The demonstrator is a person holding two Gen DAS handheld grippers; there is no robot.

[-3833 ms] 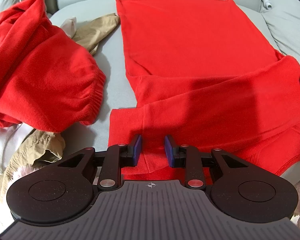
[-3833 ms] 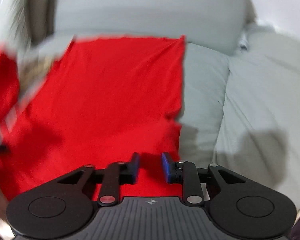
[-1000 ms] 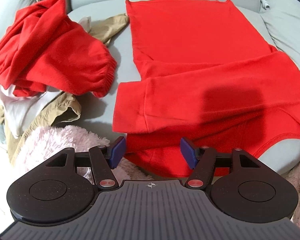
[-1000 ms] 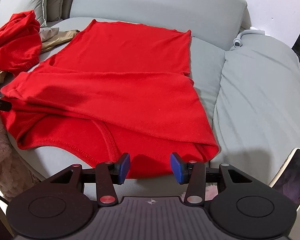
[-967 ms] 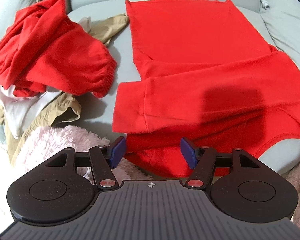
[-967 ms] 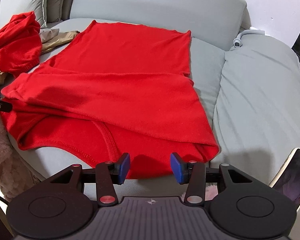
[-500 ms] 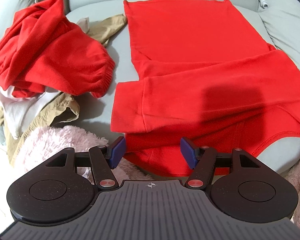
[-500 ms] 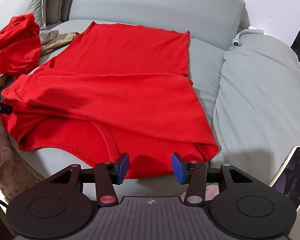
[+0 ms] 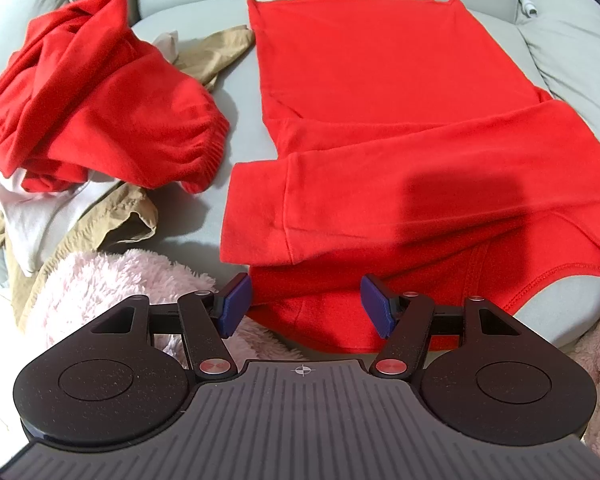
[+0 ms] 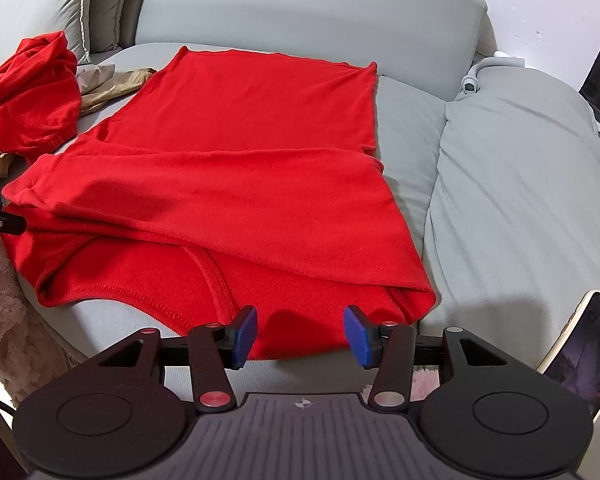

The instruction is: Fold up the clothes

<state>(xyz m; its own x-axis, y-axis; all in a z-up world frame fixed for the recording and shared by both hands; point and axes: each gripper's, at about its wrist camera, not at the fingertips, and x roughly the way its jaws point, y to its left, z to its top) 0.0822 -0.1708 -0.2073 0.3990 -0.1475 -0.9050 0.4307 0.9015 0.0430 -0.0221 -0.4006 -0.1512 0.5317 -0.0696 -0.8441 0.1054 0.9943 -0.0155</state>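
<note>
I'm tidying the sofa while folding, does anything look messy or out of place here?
Yes. Beside the flat red top lies an unfolded heap: a crumpled red garment over tan trousers and white cloth. A phone leans at the sofa's near right edge.

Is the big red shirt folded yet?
Partly folded: the red shirt lies flat on the sofa, with one sleeve laid across it.

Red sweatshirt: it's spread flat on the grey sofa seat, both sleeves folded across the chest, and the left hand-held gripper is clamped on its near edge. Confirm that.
One thing is wrong. The left hand-held gripper is not clamped: the left wrist view shows its jaws apart, with the red sweatshirt lying loose beyond them. The rest stands: it is spread on the grey sofa seat with the sleeves folded across.
</note>
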